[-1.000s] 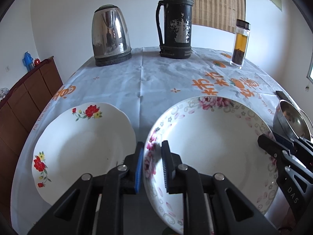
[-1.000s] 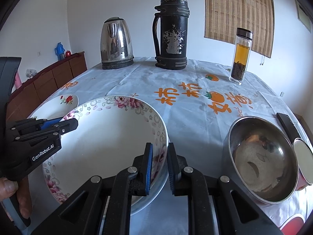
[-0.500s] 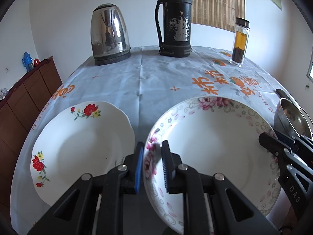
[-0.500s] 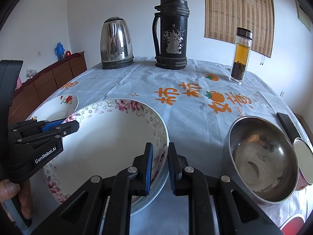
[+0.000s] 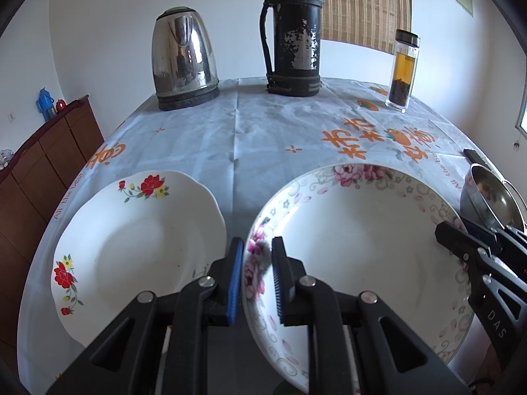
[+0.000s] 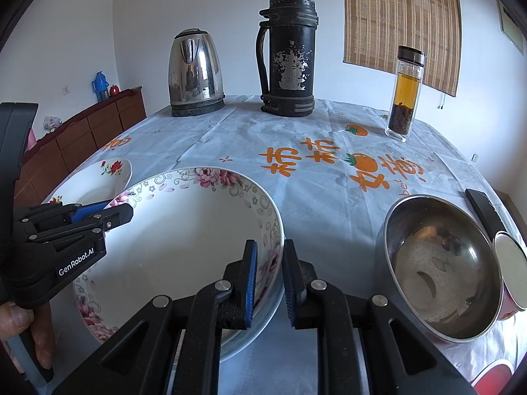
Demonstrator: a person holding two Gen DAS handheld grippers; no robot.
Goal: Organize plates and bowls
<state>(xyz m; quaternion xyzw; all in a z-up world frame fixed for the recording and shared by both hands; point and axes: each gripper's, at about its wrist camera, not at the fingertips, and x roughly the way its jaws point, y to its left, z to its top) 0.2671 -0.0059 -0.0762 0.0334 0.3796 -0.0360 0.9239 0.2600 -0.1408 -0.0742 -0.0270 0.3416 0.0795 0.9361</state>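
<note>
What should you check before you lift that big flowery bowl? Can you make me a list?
1. Left gripper clamped on the pink-flower bowl rim: ok.
2. Right gripper clamped on the opposite rim: ok.
3. Bowl empty, nothing to spill: ok.
4. Red-flower plate beside it is empty, ready to stack on: ok.
5. Steel bowl apart from the flowery bowl: ok.
6. Bowl off the table or resting on it: cannot tell.
</note>
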